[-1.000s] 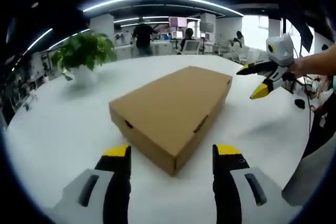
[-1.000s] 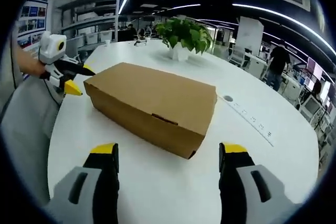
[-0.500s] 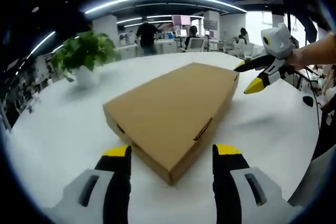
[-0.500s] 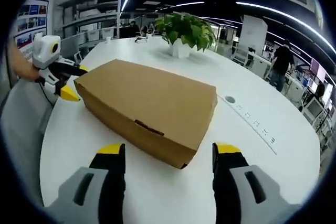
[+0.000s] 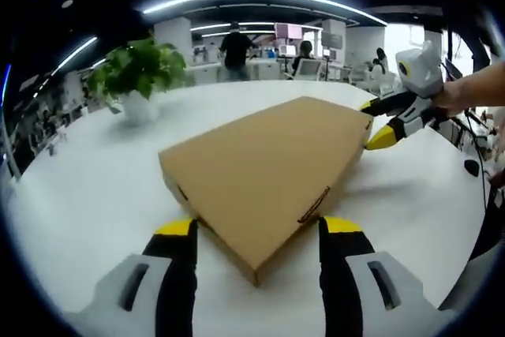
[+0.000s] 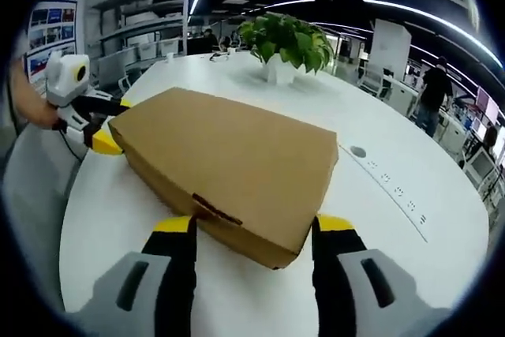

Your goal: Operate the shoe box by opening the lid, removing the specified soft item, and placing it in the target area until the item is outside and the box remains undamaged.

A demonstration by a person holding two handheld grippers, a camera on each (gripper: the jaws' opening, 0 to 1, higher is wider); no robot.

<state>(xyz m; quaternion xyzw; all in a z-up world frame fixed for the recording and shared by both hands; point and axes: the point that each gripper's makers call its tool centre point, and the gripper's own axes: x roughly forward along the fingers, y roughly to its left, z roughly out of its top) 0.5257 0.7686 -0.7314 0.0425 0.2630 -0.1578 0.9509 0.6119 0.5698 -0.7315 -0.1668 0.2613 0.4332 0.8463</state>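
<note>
Shoe box point(image 5: 268, 171), plain matte brown cardboard, flat and rectangular, lid down, lies on the smooth white round bench point(image 5: 87, 187). In the left gripper view its long axis runs from lower centre up to the right, near corner between the left tool point(image 5: 256, 230), jaws apart. Right tool point(image 6: 251, 226) also spread, straddling the opposite corner, a slot in the side wall. Leafy potted plant point(image 6: 286, 41) upper centre.

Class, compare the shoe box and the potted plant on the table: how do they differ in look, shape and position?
The shoe box is plain brown cardboard, low and flat, lid closed; the potted plant is green and leafy, upright in a white pot. The shoe box lies near, between the jaws of the right gripper; the potted plant stands beyond it. Both sit on the white table.
</note>
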